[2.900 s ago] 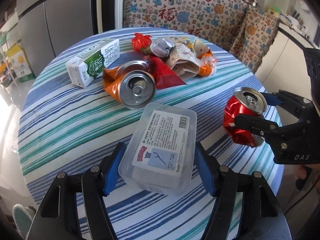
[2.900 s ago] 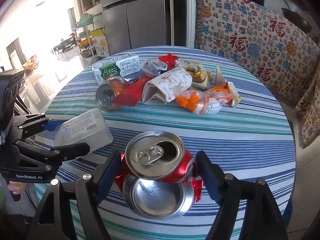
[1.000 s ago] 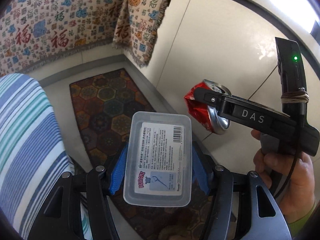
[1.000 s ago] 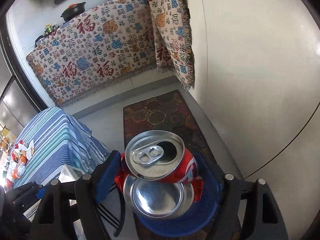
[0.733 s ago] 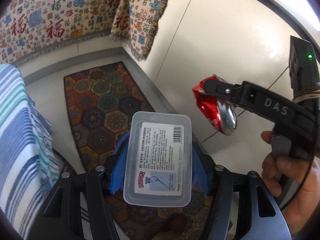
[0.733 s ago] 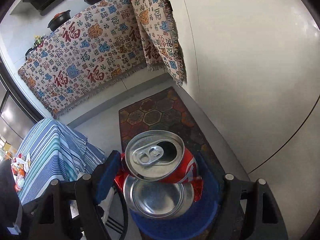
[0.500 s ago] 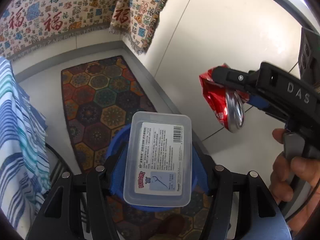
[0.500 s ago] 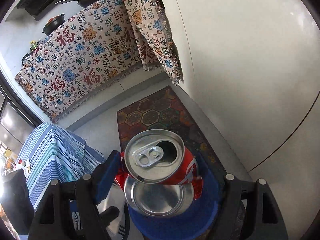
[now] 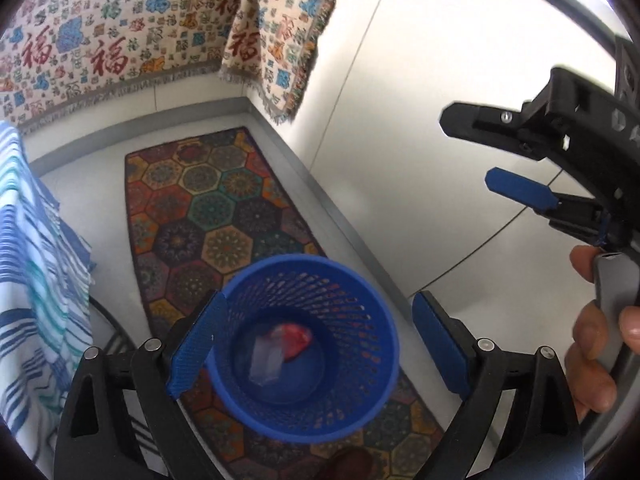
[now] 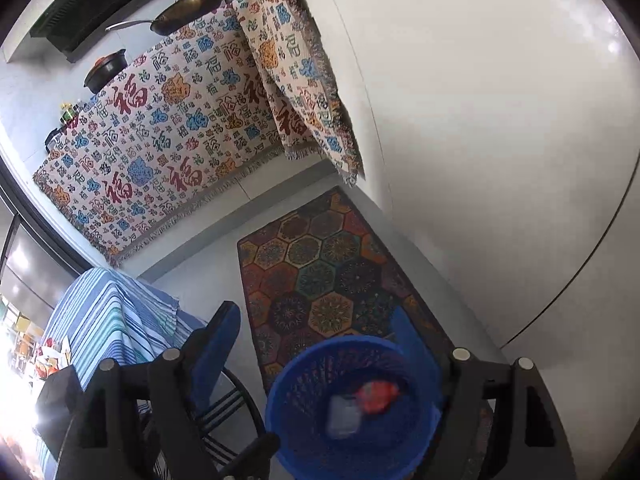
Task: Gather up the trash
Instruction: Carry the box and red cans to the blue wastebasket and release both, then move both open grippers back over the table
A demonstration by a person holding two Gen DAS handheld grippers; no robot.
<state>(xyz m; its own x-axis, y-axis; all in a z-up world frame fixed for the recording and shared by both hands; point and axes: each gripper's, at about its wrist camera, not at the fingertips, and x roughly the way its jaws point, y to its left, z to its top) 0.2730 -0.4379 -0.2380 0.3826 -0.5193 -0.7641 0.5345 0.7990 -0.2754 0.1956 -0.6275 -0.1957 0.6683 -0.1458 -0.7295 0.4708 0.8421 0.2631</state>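
Blue mesh bin stood on the patterned rug; clear box and crushed red can lay inside it. Left gripper hung over the bin, jaws opening, empty; right gripper jaws apart, empty. Risk: swinging back low could tip the light bin.

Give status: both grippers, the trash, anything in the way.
Left gripper jaws opening, nothing between them. Right gripper open, empty. Clear plastic box and crushed red can in blue mesh bin. Nothing in the way.
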